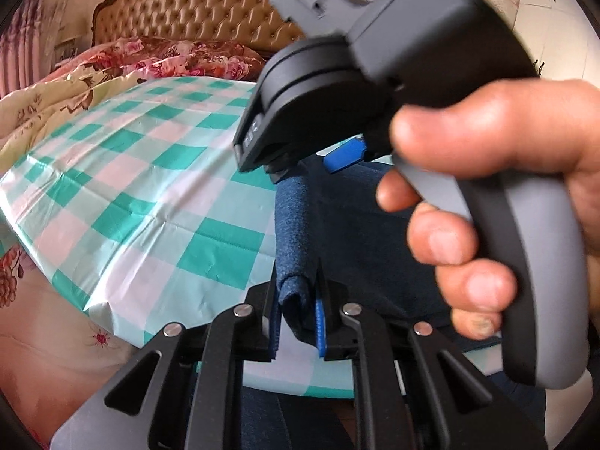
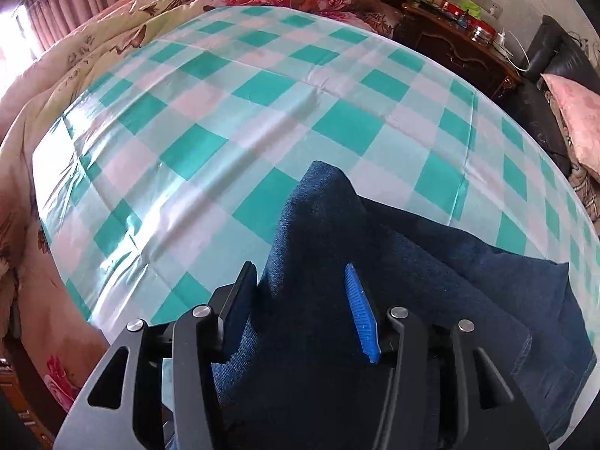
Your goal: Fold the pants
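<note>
The pants (image 2: 412, 262) are dark blue denim, lying on the green-and-white checked cloth (image 2: 262, 93) over the bed. My left gripper (image 1: 298, 300) is shut on a bunched fold of the pants (image 1: 292, 225) and holds it above the cloth. My right gripper (image 2: 300, 300) has a raised fold of denim between its fingers; the blue pad (image 2: 360, 311) stands a little off the fabric, so I cannot tell whether the grip is closed. In the left wrist view the right gripper (image 1: 375, 93) and the hand holding it fill the right half, just beyond my left fingers.
A floral quilt (image 1: 56, 112) is heaped at the far left of the bed, before a tufted headboard (image 1: 195, 3). A dark wooden nightstand (image 2: 461, 37) with small items and a black seat with a pink pillow (image 2: 573, 112) stand at the right.
</note>
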Demonstrator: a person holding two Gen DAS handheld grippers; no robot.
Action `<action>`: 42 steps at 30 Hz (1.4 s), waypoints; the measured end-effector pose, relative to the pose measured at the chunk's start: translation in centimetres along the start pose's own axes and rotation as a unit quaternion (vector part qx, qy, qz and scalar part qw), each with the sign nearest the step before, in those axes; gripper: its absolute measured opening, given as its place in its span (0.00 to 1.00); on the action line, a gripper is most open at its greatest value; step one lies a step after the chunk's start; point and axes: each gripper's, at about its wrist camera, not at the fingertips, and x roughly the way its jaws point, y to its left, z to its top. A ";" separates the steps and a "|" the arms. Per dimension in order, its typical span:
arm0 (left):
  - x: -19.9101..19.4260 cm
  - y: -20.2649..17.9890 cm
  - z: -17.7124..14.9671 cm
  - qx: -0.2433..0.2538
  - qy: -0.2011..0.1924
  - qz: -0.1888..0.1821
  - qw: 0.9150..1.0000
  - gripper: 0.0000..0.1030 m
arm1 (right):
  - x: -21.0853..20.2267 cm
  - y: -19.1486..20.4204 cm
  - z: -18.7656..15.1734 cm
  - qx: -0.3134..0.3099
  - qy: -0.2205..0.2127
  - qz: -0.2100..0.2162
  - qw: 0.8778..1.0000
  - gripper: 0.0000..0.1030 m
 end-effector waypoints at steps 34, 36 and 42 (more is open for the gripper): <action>-8.8 -32.1 4.1 0.272 -0.171 -0.066 0.945 0.12 | -21.2 -35.2 -14.0 0.247 -0.187 0.133 0.941 0.09; -7.3 -37.5 1.8 0.312 -0.163 -0.097 0.931 0.12 | -20.4 -40.1 -17.7 0.284 -0.178 0.128 0.934 0.09; 1.1 -46.7 -6.3 0.406 -0.089 -0.094 0.905 0.12 | -10.0 -48.9 -26.3 0.337 -0.098 0.148 0.925 0.19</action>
